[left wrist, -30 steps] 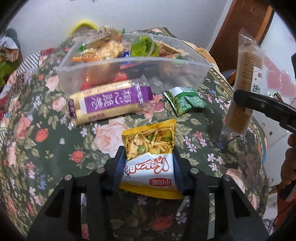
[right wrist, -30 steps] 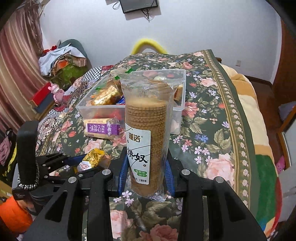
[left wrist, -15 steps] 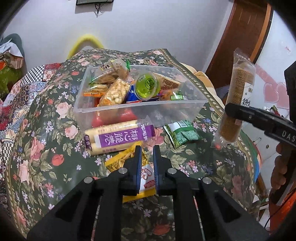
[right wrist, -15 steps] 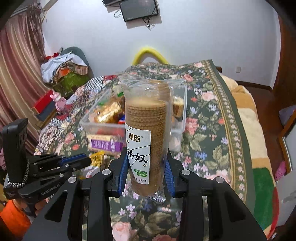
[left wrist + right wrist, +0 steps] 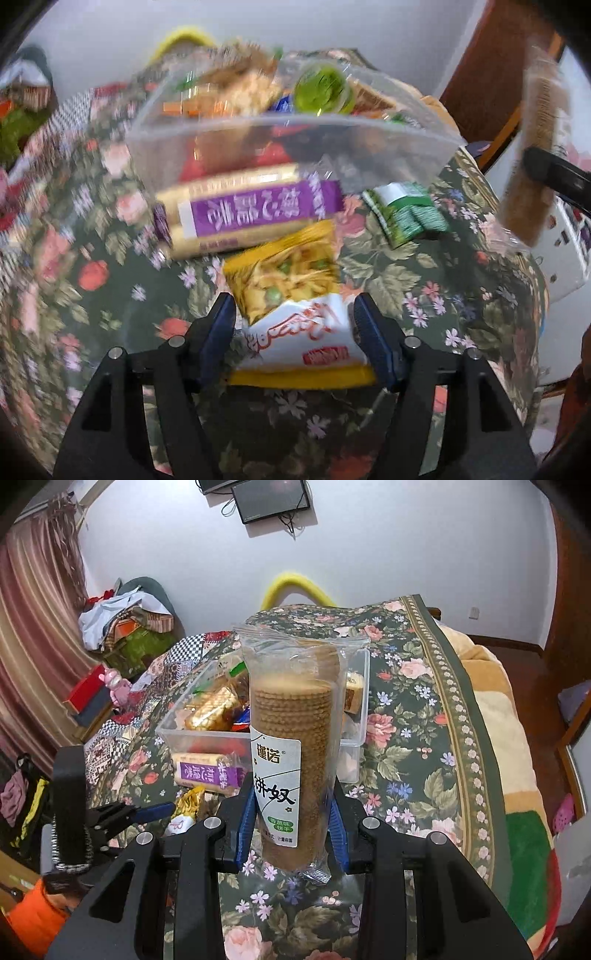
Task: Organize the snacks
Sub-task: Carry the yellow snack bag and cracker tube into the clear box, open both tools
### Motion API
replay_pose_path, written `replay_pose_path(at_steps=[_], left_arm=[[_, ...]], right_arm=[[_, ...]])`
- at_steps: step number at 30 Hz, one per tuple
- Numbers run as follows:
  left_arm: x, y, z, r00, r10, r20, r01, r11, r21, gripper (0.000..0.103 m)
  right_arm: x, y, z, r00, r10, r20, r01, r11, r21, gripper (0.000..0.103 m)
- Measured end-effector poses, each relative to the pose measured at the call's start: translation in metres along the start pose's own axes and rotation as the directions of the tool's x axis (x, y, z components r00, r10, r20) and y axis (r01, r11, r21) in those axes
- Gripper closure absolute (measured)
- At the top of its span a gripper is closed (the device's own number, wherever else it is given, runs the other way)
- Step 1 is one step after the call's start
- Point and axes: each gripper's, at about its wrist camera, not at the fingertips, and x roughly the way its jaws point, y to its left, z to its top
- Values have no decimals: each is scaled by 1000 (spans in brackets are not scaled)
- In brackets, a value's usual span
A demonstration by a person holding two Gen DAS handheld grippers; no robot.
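Note:
A clear plastic bin (image 5: pixel 295 147) full of snacks stands on the floral bedspread; it also shows in the right wrist view (image 5: pixel 354 698). My left gripper (image 5: pixel 295 325) is open, its jaws on either side of a yellow and white snack bag (image 5: pixel 291 299) lying on the spread. My right gripper (image 5: pixel 291 823) is shut on a tall clear sleeve of round biscuits (image 5: pixel 291 749), held upright in front of the bin; the sleeve also shows at the right edge of the left wrist view (image 5: pixel 532 147).
A purple-labelled biscuit pack (image 5: pixel 251 210) and a green packet (image 5: pixel 406 214) lie in front of the bin. The bedspread (image 5: pixel 417 746) drops off at the right. Clothes and boxes (image 5: pixel 122 627) are piled at the far left.
My left gripper was shut and raised above the snack bag; now it is open, lower and astride the bag. The left view is blurred by motion. The right gripper still holds the biscuit sleeve.

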Motion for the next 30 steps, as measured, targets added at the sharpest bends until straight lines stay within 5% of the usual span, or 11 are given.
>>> replay_pose_path(at_steps=[4, 10, 19, 30], left_arm=[[0, 1, -2, 998, 33, 52, -33, 999, 10, 54], [-16, 7, -7, 997, 18, 70, -19, 1000, 14, 63], [-75, 12, 6, 981, 2, 194, -6, 1000, 18, 64], [-95, 21, 75, 950, 36, 312, -44, 999, 18, 64]], right_arm=[[0, 0, 0, 1000, 4, 0, -4, 1000, 1, 71], [0, 1, 2, 1000, 3, 2, -3, 1000, -3, 71], [-5, 3, 19, 999, -11, 44, 12, 1000, -18, 71], [12, 1, 65, 997, 0, 79, 3, 999, -33, 71]])
